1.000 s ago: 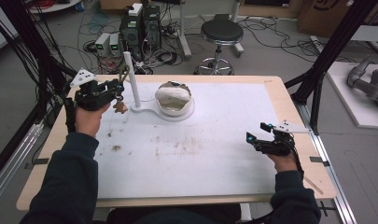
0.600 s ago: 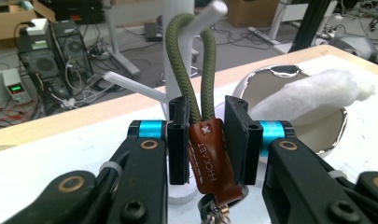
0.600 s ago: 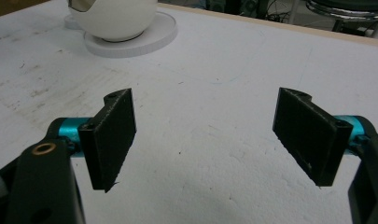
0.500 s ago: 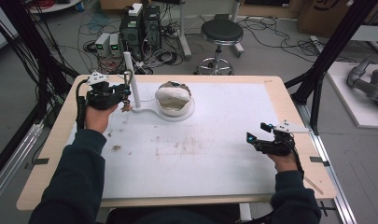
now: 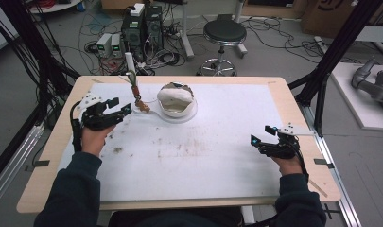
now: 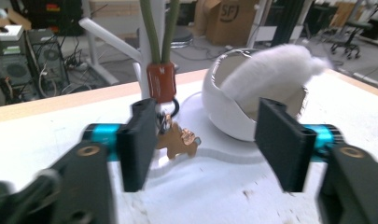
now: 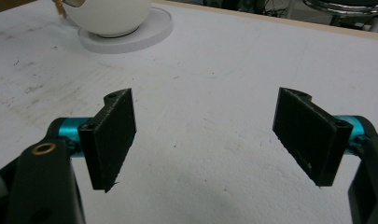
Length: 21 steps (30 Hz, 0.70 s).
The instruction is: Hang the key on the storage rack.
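Cardboard box (image 6: 229, 18) behind the white bowl (image 6: 233, 112) reads "SF".

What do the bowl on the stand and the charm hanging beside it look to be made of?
Bowl: probably glazed ceramic; smooth, white, faintly glossy, with something white and fluffy inside. Charm: likely metal or coated plastic, with a coppery brown sheen, hanging below a red sleeve.

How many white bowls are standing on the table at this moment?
1. The white bowl stands on a round white base at the far side of the table, left of centre, with something white and fluffy inside it. Nothing suggests another hidden one.
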Each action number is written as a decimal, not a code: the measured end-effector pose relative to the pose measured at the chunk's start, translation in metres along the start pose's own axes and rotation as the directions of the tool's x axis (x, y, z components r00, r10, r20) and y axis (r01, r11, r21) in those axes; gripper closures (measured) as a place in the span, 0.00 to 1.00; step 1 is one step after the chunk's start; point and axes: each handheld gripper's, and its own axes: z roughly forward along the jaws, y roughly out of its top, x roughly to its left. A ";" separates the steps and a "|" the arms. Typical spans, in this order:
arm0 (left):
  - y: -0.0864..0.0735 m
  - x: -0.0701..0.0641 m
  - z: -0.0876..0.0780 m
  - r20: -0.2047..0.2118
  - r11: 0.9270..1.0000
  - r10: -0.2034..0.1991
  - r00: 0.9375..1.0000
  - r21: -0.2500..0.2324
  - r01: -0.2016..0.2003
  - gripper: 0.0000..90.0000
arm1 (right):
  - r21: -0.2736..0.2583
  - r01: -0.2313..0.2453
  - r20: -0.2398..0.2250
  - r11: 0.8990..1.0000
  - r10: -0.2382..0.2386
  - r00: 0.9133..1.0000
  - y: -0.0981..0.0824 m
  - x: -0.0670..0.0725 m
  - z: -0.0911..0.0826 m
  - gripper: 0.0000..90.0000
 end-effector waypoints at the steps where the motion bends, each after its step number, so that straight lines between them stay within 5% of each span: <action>1: -0.004 -0.002 -0.003 -0.020 1.000 -0.005 1.000 -0.012 0.004 0.30 | 0.000 -0.002 0.001 1.000 0.002 1.000 0.000 0.000 0.000 0.24; 2: -0.014 -0.005 -0.009 -0.049 0.998 -0.013 0.999 -0.055 0.010 0.24 | 0.001 -0.002 0.000 1.000 0.002 1.000 0.000 0.000 0.000 0.24; 4: -0.023 -0.009 -0.012 -0.038 0.997 0.003 0.999 -0.076 -0.006 0.21 | 0.002 -0.007 0.000 1.000 0.007 1.000 -0.001 -0.001 0.001 0.24; 9: -0.021 -0.019 -0.015 -0.014 0.995 0.035 0.999 -0.098 -0.036 0.20 | 0.007 -0.008 0.001 1.000 0.008 1.000 -0.003 -0.003 0.002 0.24; 21: -0.035 -0.038 -0.014 0.056 0.996 0.060 0.997 -0.066 -0.057 0.21 | 0.002 0.016 0.009 1.000 -0.016 1.000 -0.002 -0.001 0.000 0.24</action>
